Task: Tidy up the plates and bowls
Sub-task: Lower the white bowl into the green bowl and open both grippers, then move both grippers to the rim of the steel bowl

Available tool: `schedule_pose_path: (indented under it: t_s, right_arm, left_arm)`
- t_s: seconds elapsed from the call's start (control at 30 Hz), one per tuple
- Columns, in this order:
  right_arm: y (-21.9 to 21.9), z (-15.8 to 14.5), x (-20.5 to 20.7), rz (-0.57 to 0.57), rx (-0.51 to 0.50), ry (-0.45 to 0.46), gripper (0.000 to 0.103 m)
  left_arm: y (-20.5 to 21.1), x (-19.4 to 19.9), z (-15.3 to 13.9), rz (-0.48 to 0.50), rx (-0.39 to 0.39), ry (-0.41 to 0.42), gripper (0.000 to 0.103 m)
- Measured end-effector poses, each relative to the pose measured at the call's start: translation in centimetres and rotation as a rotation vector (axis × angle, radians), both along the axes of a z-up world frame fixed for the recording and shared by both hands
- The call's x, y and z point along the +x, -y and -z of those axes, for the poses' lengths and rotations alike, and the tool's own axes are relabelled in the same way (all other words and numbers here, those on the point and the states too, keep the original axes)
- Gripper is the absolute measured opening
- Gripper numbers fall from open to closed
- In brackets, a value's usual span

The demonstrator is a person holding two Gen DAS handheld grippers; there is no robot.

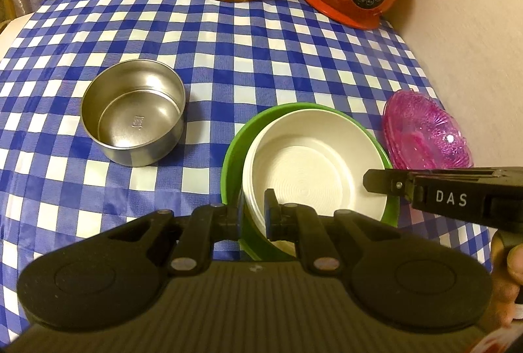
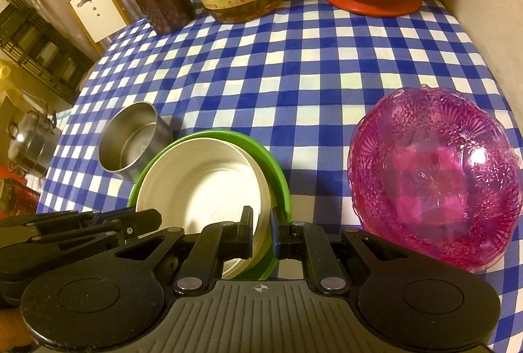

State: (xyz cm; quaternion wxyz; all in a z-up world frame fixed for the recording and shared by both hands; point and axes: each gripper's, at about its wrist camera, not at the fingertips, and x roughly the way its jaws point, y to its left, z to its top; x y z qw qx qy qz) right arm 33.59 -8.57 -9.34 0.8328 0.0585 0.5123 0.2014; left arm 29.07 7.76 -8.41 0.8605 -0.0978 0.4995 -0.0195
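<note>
Both of my grippers have their jaws clamped on the stacked bowls right in front of me: the left gripper [image 1: 254, 215] pinches the near rim of the ribbed white plastic bowl [image 1: 313, 169], while the right gripper [image 2: 261, 230] bites the rims on the stack's right side, where that white bowl sits nested inside the shallow green plastic bowl [image 2: 278, 176]. On the blue-and-white checked bench [image 1: 228, 58] I see the round stainless-steel bowl [image 1: 134, 120] upright to the left, and the patterned pink translucent bowl [image 2: 434, 176] to the right, apart from the stack.
</note>
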Motion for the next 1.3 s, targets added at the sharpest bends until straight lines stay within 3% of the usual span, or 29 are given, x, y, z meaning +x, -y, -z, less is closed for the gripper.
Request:
schedule_pose_path:
  t_s: [0.17,0.3,0.4,0.8,1.1,1.3]
  right_arm:
    - [0.4,0.2,0.1,0.017,0.036,-0.01,0.012]
    - [0.9,0.1,0.0,0.024,0.076,0.008,0.019]
    - [1.1,-0.3,-0.3,0.032,0.107,0.021,0.026]
    - [2.2,-2.2,-3.0,0.069,0.134,0.058,0.035]
    - [2.6,-3.4,-7.1,0.101,0.116,0.078,0.041]
    - [2.1,-3.5,-10.0,0.103,0.042,0.089,0.042]
  left_arm:
    - [0.1,0.0,-0.1,0.001,-0.008,0.004,0.015]
    - [0.0,-0.3,-0.5,-0.003,-0.01,0.028,0.019]
    - [-0.2,-0.6,-1.0,-0.011,-0.013,0.047,0.02]
    - [-1.2,-3.5,-3.0,-0.062,-0.062,0.112,0.021]
    - [-1.6,-7.1,-4.2,-0.101,-0.089,0.127,0.025]
    - [-1.8,-9.7,-4.8,-0.125,-0.079,0.138,0.027]
